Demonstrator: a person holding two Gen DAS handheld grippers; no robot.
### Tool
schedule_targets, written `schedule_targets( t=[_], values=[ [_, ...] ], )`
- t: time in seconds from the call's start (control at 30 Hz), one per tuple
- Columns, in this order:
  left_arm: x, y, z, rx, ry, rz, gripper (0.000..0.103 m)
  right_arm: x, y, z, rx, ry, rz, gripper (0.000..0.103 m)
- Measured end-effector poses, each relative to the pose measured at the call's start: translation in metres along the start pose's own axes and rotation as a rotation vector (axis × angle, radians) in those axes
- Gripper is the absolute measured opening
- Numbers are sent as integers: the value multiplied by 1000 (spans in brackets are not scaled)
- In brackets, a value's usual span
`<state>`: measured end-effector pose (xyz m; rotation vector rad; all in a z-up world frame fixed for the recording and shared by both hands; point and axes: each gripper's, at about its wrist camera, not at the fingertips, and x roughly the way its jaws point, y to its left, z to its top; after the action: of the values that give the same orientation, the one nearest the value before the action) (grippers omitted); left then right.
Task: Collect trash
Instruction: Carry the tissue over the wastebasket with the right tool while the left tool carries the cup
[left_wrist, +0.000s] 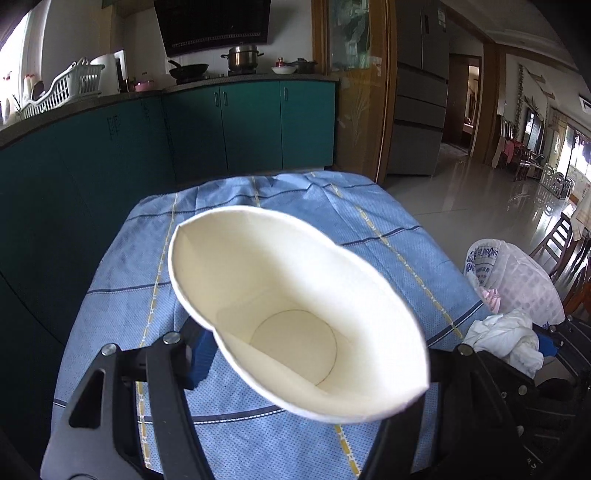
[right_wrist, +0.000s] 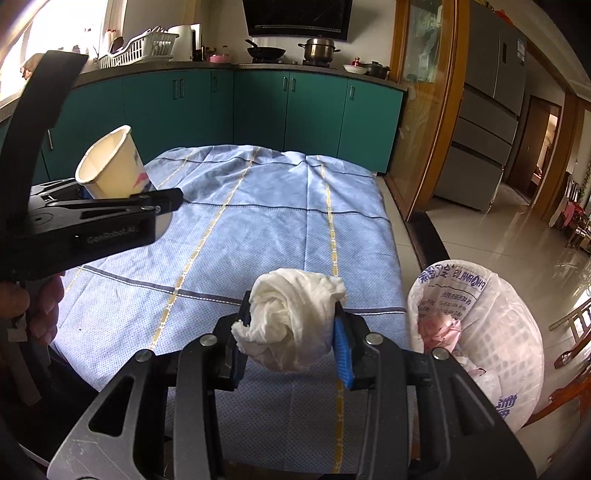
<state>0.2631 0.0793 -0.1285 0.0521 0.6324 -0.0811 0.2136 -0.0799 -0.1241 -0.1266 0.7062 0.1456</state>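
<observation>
The left gripper (right_wrist: 162, 201) is clamped on a white paper cup (left_wrist: 295, 310), squashing it oval, held above the left side of the table (right_wrist: 258, 229) with its blue checked cloth. The right gripper (right_wrist: 291, 339) pinches a crumpled white tissue wad (right_wrist: 291, 321) over the table's near right edge, just beside the bag-lined trash basket (right_wrist: 506, 332).

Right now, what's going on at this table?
A person is clearing trash with two handheld grippers. The left gripper is squeezing a white paper cup above the blue tablecloth. The right gripper grips a crumpled white tissue wad. A bag-lined trash bin stands at the table's right edge, some waste already inside.
</observation>
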Motion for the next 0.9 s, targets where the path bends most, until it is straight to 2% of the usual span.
schedule_targets(
  t=[0.23, 0.5, 0.67, 0.9],
  values=[
    [-28, -1, 5, 28, -116, 38, 65, -10, -7, 6, 16, -44, -18, 39],
    [-27, 0, 1, 51, -115, 65, 65, -13, -13, 6, 33, -68, -27, 39],
    [-22, -13, 0, 60, -99, 54, 65, -31, -49, 3, 95, -106, -78, 39],
    [-13, -68, 1, 131, -95, -4, 65, -57, -130, -21, 233, -118, -223, 39]
  ],
)
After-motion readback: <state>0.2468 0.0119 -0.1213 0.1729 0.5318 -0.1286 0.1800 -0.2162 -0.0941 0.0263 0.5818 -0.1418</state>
